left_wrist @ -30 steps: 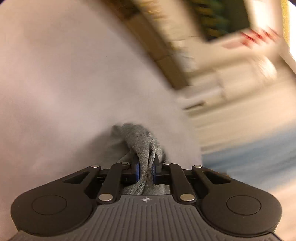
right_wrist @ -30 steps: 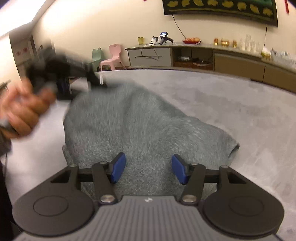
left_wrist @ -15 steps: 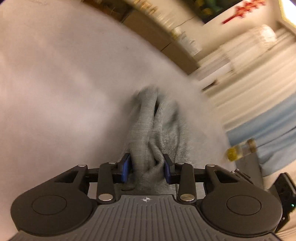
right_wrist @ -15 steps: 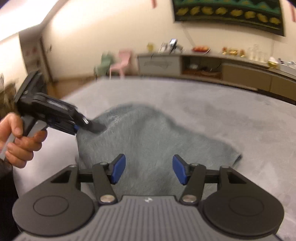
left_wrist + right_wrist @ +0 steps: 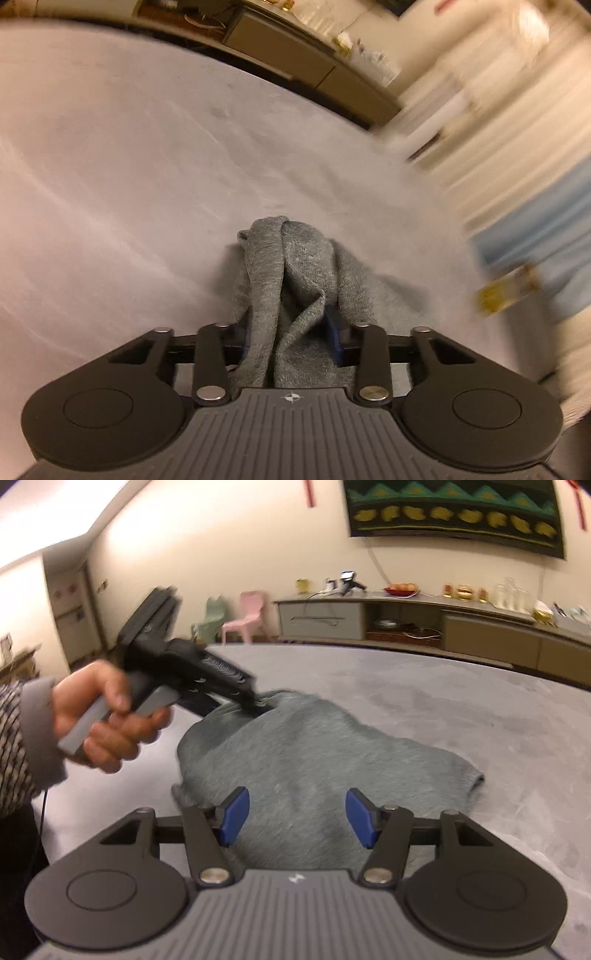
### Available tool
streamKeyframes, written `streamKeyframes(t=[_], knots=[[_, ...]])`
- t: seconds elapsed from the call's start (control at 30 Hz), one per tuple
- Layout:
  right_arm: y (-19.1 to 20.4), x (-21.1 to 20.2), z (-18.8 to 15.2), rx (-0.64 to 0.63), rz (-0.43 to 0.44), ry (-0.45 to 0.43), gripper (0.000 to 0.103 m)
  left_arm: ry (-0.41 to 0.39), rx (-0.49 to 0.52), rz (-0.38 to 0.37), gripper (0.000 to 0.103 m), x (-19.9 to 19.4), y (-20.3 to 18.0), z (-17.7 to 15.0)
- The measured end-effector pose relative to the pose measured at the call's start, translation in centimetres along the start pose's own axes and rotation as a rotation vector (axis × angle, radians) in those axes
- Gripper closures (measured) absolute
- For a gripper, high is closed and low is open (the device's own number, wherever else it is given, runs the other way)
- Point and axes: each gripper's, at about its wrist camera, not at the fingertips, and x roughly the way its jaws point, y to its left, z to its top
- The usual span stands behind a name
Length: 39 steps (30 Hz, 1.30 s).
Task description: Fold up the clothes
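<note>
A grey knit garment point(image 5: 314, 757) lies heaped on the grey table point(image 5: 461, 709). In the left wrist view its bunched folds point(image 5: 295, 258) run up between the jaws of my left gripper point(image 5: 289, 325). Those jaws stand apart, the folds hang loose between them, and cloth hides the left pad. The right wrist view shows a hand point(image 5: 99, 720) holding the left gripper point(image 5: 258, 701), whose tips meet the garment's raised far-left edge. My right gripper point(image 5: 297, 816) hovers over the garment's near side. Its jaws are opening and nothing is pinched between its blue pads.
A long sideboard point(image 5: 406, 620) with small items runs along the far wall under a dark wall hanging point(image 5: 454, 513). Pink point(image 5: 247, 616) and green point(image 5: 212, 616) chairs stand at the back left. Curtains point(image 5: 498, 129) and a yellow object point(image 5: 506, 291) are beyond the table's right edge.
The left jaws, clamped tight on a fold a second ago, have spread apart around it. The left gripper has rolled and risen. In the right wrist view the left gripper appears further right.
</note>
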Motion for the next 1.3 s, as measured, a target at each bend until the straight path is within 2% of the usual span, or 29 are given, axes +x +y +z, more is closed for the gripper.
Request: streamKeyframes(t=[0.1,0.13,0.2,0.23,0.3,0.33,0.4,0.47,0.6,0.7,0.8,0.87,1.03,1.07,1.13,1.23,1.3], knots=[[-0.3,0.9,-0.8,-0.013,-0.027,0.050,0.044,-0.056,-0.098,-0.031,0.065,-1.8,2.0,-1.1],[-0.3,0.5,-0.5,-0.005,-0.025,0.043,0.044,-0.079,-0.118,-0.039,0.061,-2.7,2.2,-1.6],[-0.4,-0.1,-0.1,0.008,-0.019,0.026,0.044,-0.147,-0.081,-0.038,0.052,-6.1,1.3,-3.2],[-0.3,-0.4,0.1,0.005,-0.012,0.010,0.043,-0.152,-0.047,-0.032,0.053,-6.8,0.6,-3.9],[-0.1,-0.8,0.3,-0.002,0.002,-0.014,0.042,-0.098,0.032,-0.013,0.069,-5.6,-1.1,-4.5],[0.2,-0.3,0.3,-0.009,0.006,0.001,0.042,-0.072,0.071,-0.003,0.078,-5.0,-2.0,-4.9],[0.6,1.3,0.0,-0.031,-0.016,0.054,0.042,-0.030,0.123,0.011,0.078,-3.9,-3.1,-5.4],[1.1,1.8,-0.4,-0.053,-0.049,0.068,0.042,-0.036,0.086,0.002,0.078,-3.4,-2.7,-5.3],[1.7,-1.9,-1.0,-0.031,-0.052,-0.022,0.039,-0.092,0.067,-0.069,0.077,-6.9,-2.6,-6.3],[2.8,-2.9,-2.5,-0.076,-0.030,-0.039,0.037,-0.060,0.080,-0.066,0.077,-7.1,-2.7,-7.7],[3.6,-0.6,-2.7,-0.205,-0.135,0.036,0.047,-0.066,0.079,-0.027,0.077,-5.3,-3.3,-8.6],[4.1,1.0,-2.8,-0.291,-0.204,0.086,0.048,-0.090,0.075,-0.013,0.076,-4.1,-4.1,-8.5],[0.4,6.1,0.7,-0.362,-0.391,0.111,0.051,-0.121,0.073,0.024,0.072,0.5,-6.1,-3.9],[-0.5,6.7,1.2,-0.350,-0.398,0.117,0.051,-0.129,0.062,0.029,0.072,1.2,-6.2,-3.1],[-1.9,6.8,1.8,-0.319,-0.360,0.152,0.050,-0.127,0.089,0.024,0.074,1.3,-7.0,-2.8],[-3.6,3.2,2.5,-0.224,-0.218,0.170,0.049,-0.157,0.174,-0.023,0.064,-2.2,-8.5,-4.7],[-5.6,0.3,3.5,-0.088,-0.155,0.092,0.046,-0.188,0.219,-0.059,0.062,-4.5,-9.4,-6.3]])
